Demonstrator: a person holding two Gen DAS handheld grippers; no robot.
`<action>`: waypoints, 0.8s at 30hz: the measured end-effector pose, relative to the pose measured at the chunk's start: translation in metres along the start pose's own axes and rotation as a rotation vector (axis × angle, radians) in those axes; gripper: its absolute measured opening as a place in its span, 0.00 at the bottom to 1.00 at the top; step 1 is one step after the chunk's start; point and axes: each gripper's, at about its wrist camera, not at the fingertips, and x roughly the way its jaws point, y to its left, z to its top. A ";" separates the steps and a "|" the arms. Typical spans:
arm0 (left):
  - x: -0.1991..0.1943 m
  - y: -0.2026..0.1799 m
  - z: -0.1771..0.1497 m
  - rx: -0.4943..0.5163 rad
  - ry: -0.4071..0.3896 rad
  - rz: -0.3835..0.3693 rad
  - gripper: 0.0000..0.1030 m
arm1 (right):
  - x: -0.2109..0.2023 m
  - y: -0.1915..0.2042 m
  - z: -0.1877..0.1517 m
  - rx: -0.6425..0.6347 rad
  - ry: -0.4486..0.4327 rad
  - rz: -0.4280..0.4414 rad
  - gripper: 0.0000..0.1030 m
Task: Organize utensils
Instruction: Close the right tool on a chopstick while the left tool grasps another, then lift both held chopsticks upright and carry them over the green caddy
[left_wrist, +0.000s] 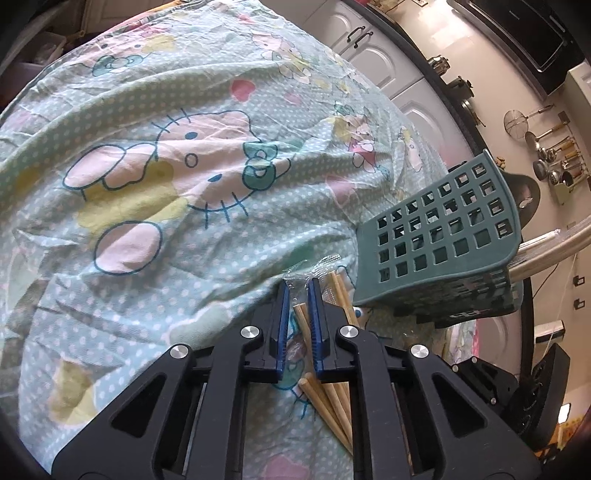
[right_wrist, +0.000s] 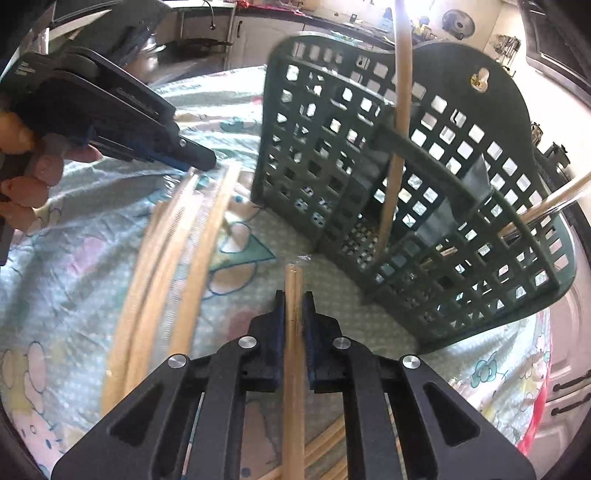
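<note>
A green perforated utensil basket (left_wrist: 443, 236) (right_wrist: 424, 192) stands on the cartoon-print cloth (left_wrist: 166, 166). Wrapped chopstick pairs stand in its compartments (right_wrist: 399, 122). Several wooden chopsticks in clear wrappers (right_wrist: 177, 258) lie on the cloth left of the basket. My right gripper (right_wrist: 294, 295) is shut on a wrapped chopstick pair (right_wrist: 293, 332), in front of the basket. My left gripper (left_wrist: 298, 286) is slightly open, its tips down over the clear wrapper (left_wrist: 310, 269) of the chopsticks (left_wrist: 332, 406) on the cloth. It also shows in the right wrist view (right_wrist: 207, 162).
The cloth (right_wrist: 55, 295) covers a table. White kitchen cabinets (left_wrist: 369, 40) and a dark counter stand behind. Ladles and strainers hang on the wall (left_wrist: 546, 147). A person's hand (right_wrist: 33, 158) holds the left gripper.
</note>
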 end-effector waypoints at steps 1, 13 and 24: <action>-0.003 0.000 -0.001 0.003 -0.004 -0.001 0.06 | -0.003 0.000 0.000 0.007 -0.011 0.002 0.09; -0.057 -0.008 -0.014 0.028 -0.111 -0.081 0.02 | -0.057 -0.021 -0.001 0.170 -0.139 0.061 0.09; -0.103 -0.054 -0.036 0.166 -0.213 -0.122 0.02 | -0.130 -0.031 -0.006 0.230 -0.306 0.057 0.09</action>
